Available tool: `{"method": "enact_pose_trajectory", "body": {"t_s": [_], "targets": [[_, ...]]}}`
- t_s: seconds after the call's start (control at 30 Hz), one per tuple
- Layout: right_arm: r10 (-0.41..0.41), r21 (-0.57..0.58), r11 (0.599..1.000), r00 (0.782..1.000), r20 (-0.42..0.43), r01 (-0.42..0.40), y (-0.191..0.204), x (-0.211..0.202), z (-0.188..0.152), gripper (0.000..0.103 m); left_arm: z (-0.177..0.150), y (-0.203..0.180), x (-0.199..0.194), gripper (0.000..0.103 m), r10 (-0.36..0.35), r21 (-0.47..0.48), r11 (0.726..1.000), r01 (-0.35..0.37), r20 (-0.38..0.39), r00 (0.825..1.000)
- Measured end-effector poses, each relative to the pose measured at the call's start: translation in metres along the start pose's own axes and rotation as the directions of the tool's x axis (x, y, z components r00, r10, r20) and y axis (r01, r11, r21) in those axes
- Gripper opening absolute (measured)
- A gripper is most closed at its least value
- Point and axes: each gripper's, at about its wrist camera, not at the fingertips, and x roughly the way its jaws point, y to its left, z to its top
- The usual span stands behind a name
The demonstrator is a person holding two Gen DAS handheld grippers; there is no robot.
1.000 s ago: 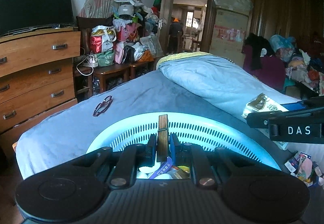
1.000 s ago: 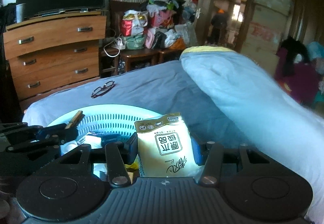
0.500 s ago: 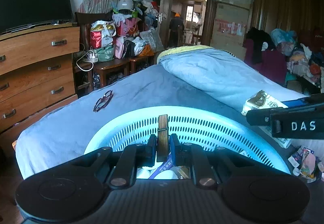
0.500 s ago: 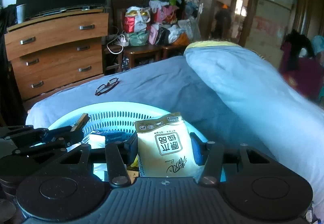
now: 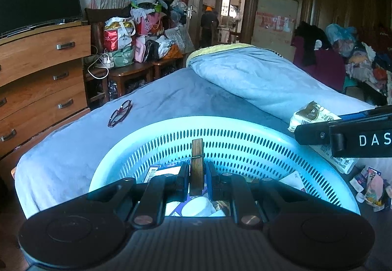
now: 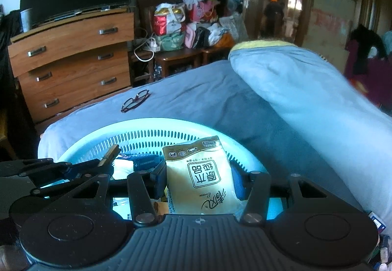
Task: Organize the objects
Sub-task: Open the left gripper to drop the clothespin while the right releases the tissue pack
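Basket: a pale blue slotted basket (image 5: 245,146) sits on the bed (image 5: 171,99), just in front of both claws, and it already holds several things: a white cup-like item, a dark blue box and some printed packets, none of which I can name for certain
Done so far: judging by that load, a good part of the sorting looks finished
In hand now: two more items hang over the basket's opening, neither one let go yet
Left to do: a pair of red-framed glasses (image 5: 120,113) lies on the bed well apart from the basket, and a small heap of wrappers (image 5: 372,187) lies just beside its right rim; these look like the remaining pickups, though whether they belong to the job is my guess
Left claw: the left claw (image 5: 197,179) is nearly closed, its pads pinching a wooden clothespin (image 5: 197,163) that stands upright between them, above the basket's contents and in front of its far wall
Right claw: the right claw (image 6: 198,179) stands about half open, clamped on the sides of a yellow tissue pack (image 6: 199,173) held upright over the basket's right half
Likely next step: opening each claw so the clothespin and the pack drop inside
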Motion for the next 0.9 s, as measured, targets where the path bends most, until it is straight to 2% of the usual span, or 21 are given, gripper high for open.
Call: {"method": "enact_pose_trajectory", "body": {"t_s": [0.3,0.4,0.57,0.9], "targets": [[0.009,0.022,1.000,1.000,-0.005,-0.009,-0.002,-0.004,-0.006,0.052,-0.005,-0.004,0.012,0.015,-0.008,0.017,1.000,0.008,-0.021,1.000],[-0.046,-0.029,0.998,0.999,0.030,0.047,0.000,-0.010,-0.005,0.052,-0.007,-0.006,0.014,0.015,-0.009,0.021,1.000,0.010,-0.023,1.000],[-0.132,-0.137,0.979,0.984,0.116,0.148,0.011,-0.025,0.006,0.052,-0.007,-0.007,0.018,0.015,-0.011,0.025,1.000,0.012,-0.025,1.000],[-0.219,-0.255,0.927,0.950,0.223,0.273,0.021,-0.040,0.018,0.052,-0.006,-0.007,0.023,0.015,-0.013,0.030,0.999,0.014,-0.025,1.000]]}}
